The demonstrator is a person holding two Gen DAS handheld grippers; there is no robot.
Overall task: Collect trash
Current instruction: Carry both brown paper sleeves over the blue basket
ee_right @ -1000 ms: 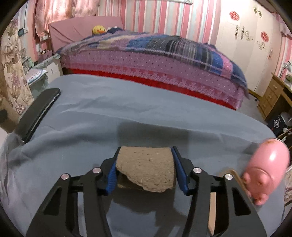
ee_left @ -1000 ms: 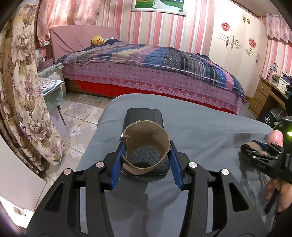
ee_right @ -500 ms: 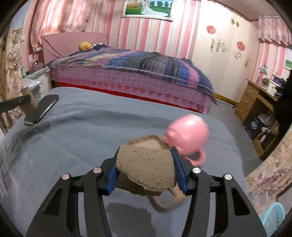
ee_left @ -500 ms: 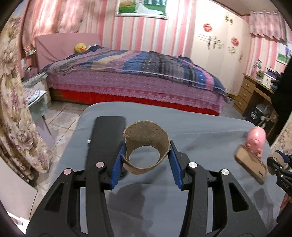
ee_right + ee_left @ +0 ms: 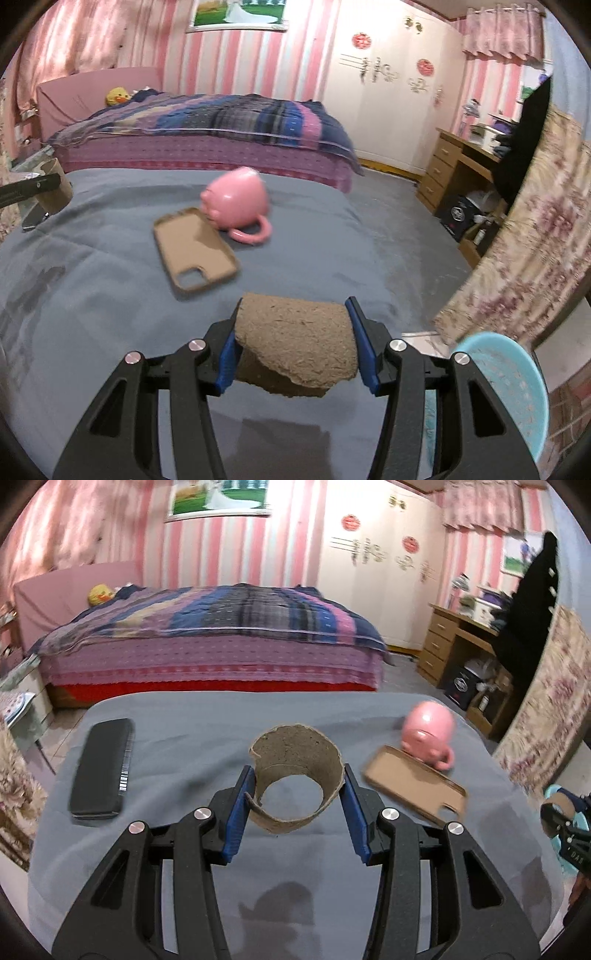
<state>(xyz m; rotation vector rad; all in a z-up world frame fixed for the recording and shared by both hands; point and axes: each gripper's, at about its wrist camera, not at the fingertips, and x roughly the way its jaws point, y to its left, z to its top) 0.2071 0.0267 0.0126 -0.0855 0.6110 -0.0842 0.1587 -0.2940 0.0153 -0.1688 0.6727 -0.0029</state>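
Our left tongs (image 5: 297, 799) are pinching a torn ring of brown cardboard (image 5: 295, 771), holding it upright above the grey cloth of the desk (image 5: 192, 746) so that we look through its open middle. Our right tongs (image 5: 295, 341) are clamped on a second scrap of brown cardboard (image 5: 295, 347), which lies flat-side up between the blue pads, near the right edge of the desk. Beside them, low on the right, stands a light blue basket (image 5: 509, 384), off the desk. On the cloth lie a tan phone case (image 5: 194, 254) and a pink pig mug (image 5: 236, 203) tipped on its side, touching the case's far corner. A black case (image 5: 101, 768) lies well apart at the left edge.
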